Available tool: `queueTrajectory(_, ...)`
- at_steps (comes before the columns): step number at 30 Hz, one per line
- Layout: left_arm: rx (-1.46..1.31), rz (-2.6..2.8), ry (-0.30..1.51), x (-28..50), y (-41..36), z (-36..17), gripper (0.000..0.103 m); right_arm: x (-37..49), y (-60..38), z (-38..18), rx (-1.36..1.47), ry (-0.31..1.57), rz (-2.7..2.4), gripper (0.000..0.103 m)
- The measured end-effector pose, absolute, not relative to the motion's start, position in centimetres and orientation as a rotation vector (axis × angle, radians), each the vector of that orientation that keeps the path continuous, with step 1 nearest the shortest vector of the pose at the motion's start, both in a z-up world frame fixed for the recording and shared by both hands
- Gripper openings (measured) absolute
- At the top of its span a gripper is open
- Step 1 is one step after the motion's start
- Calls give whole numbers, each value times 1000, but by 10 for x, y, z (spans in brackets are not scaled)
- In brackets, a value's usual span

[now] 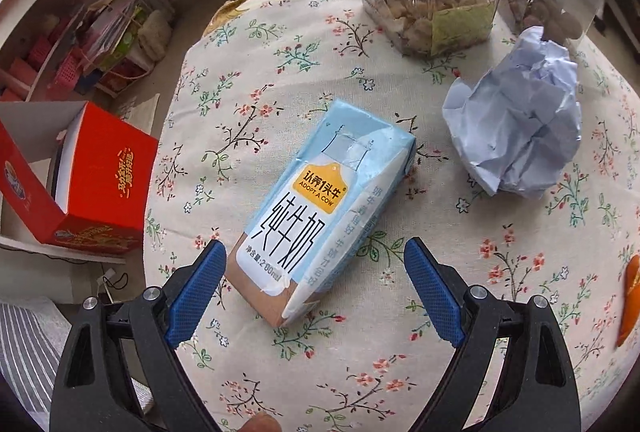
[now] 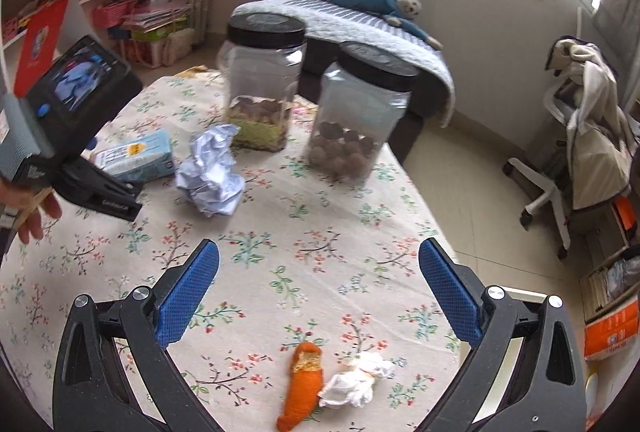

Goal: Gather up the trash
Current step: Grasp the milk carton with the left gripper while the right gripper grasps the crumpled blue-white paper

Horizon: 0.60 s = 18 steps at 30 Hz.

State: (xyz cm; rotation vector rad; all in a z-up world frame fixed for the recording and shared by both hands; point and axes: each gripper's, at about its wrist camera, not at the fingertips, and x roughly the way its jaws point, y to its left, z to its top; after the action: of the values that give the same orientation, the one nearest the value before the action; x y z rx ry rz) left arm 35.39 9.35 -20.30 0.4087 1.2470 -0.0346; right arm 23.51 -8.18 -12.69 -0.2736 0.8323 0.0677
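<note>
Left claw (image 1: 314, 290) is spread wide w/ the milk carton (image 1: 320, 208) lying flat on the bench (image 1: 460, 332) between its tips, so square up across the narrow sides & squeeze gently; right claw (image 2: 318, 296) hangs released, empty.

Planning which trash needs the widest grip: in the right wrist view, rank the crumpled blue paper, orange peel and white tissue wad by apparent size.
1. crumpled blue paper, though farthest away
2. orange peel
3. white tissue wad, close to the peel in size

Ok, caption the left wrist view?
Open left tongs straddling a milk carton beside crumpled paper.
</note>
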Motion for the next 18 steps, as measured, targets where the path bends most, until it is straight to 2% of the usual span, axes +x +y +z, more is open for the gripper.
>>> queueTrajectory(4,404,-77,1277,364,103,-216,86,261,-64,-142,-244,887,147,96)
queueTrajectory(9,328,-145,1284,364,117,-215,63,296,-42,-148,-124,899,193,96)
queueTrajectory(13,260,-117,1256,361,137,-204,61,325,-25,-157,-124,899,163,94)
queueTrajectory(16,219,-72,1232,356,153,-196,61,342,-21,-170,-113,960,152,73)
queueTrajectory(17,203,-57,1223,355,158,-193,61,347,-19,-176,-114,987,155,58)
queueTrajectory(18,185,-39,1212,352,163,-189,61,349,-18,-181,-113,1012,160,40)
